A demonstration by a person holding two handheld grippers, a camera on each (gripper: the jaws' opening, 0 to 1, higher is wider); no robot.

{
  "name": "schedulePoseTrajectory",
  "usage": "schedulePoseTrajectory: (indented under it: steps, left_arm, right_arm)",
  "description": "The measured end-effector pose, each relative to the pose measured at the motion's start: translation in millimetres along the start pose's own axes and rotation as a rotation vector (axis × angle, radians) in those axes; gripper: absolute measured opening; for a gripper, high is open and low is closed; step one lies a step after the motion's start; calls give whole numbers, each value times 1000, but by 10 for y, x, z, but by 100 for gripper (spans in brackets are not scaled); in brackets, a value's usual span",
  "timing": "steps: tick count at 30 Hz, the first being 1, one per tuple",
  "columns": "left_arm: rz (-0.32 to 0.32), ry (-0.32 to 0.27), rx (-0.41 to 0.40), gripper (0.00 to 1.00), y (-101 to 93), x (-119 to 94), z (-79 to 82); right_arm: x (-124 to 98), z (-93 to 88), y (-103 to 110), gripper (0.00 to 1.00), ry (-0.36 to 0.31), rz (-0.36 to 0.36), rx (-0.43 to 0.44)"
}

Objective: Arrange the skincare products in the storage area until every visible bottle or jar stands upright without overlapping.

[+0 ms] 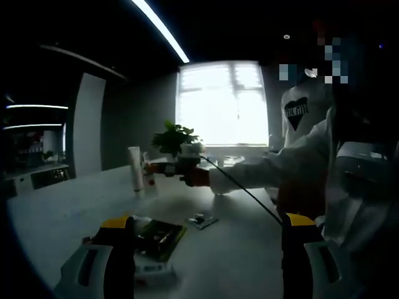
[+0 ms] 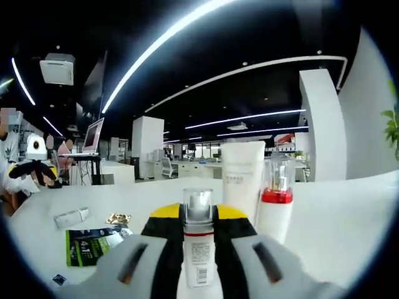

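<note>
Presently the right hand-held gripper (image 2: 198, 261) clamps a slim clear-capped bottle (image 2: 199, 246) upright, mid-body, near the surface's far edge beside a white tube (image 2: 242, 177). Light, rigid, likely slippery; left hand-held gripper (image 1: 209, 249) wide, empty.

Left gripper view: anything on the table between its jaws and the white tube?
Yes: a dark green packet and a small sachet lie on the table before the white tube.

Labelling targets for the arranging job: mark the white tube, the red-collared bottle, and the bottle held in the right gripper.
white tube (image 2: 242, 177): right gripper view, front face.
red-collared bottle (image 2: 276, 197): right gripper view, red collar.
held bottle (image 2: 199, 252): right gripper view, label.
</note>
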State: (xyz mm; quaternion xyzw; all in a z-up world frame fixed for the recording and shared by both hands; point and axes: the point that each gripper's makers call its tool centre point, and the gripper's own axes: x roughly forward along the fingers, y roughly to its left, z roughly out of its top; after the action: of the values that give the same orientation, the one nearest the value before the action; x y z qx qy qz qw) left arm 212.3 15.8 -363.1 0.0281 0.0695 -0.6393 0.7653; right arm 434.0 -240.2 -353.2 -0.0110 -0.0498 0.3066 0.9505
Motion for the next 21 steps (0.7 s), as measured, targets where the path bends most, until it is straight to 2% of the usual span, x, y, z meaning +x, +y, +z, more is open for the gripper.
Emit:
schedulePoseTrajectory:
  steps: [5,11,14,19,21]
  left_arm:
    - [1,5,3,100,-11,21,12]
    - [4,14,4,100,-26,56,10]
    - [7,15,7,100,-27,67,21]
    - [9,16,5,100,-40,91,29]
    - [9,19,5,100,-44,96,22]
  right_arm:
    - [-33,2,-55,15,-21,24,21]
    - [-76,-38,-108,15,-17,35,20]
    - [-91,-27,-91,15,-33,74,44]
    - [-115,-68,-171,15,-27,81,35]
    - [-127,-75,-169,15,-31,110,53]
